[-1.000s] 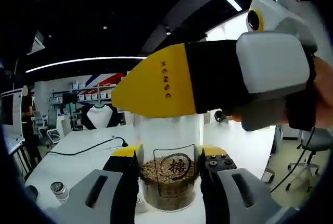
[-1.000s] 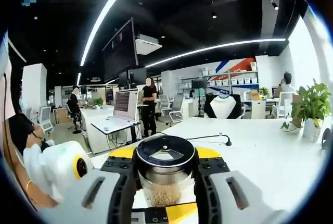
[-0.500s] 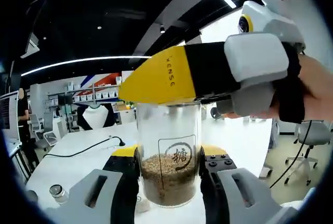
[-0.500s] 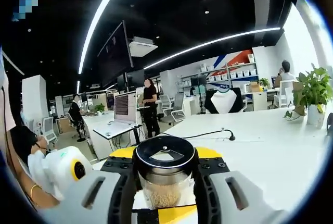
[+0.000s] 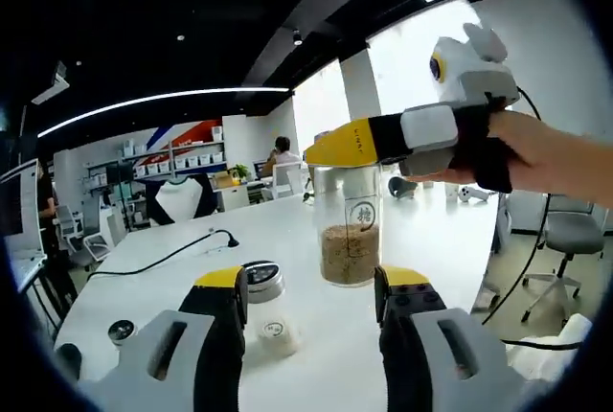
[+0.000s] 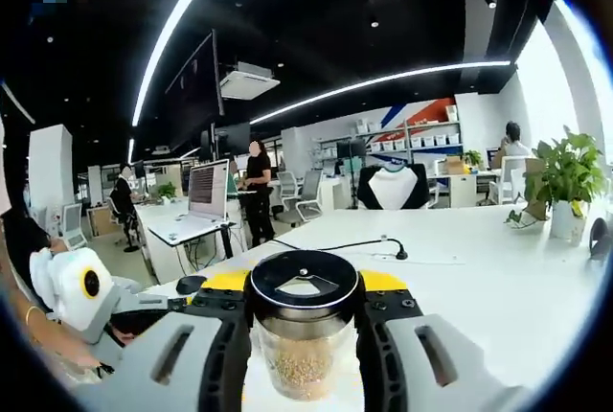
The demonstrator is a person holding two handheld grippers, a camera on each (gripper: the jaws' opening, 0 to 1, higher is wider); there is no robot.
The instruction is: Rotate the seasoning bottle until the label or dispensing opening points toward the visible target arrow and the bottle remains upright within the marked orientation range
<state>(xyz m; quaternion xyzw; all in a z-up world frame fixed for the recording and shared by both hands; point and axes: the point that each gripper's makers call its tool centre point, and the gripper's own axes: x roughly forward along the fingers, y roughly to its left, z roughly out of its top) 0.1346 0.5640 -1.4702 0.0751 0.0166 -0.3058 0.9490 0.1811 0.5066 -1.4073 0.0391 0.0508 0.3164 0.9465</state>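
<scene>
Seasoning bottle [image 5: 350, 238]: clear glass, roughly half full of tan granules, framed label with a character on the front, black lid [image 6: 304, 278] with a pale wedge-shaped flap and a steel collar under it. It sits upright.

The right gripper [image 5: 356, 148] is clamped on the bottle at lid level, yellow and black jaws either side of the cap. In the right gripper view the lid sits snug between both jaws.

Change vs a second ago: the bottle was pinched between the left gripper's [image 5: 311, 307] jaws, close to the lens. Now it's out ahead of them, clear of both tips, and looks lifted above the white table [image 5: 172, 273]. Left jaws are apart, holding nothing.

A second, shorter jar [image 5: 262, 287] with a black lid stands on the table just beyond the left jaw tip.
</scene>
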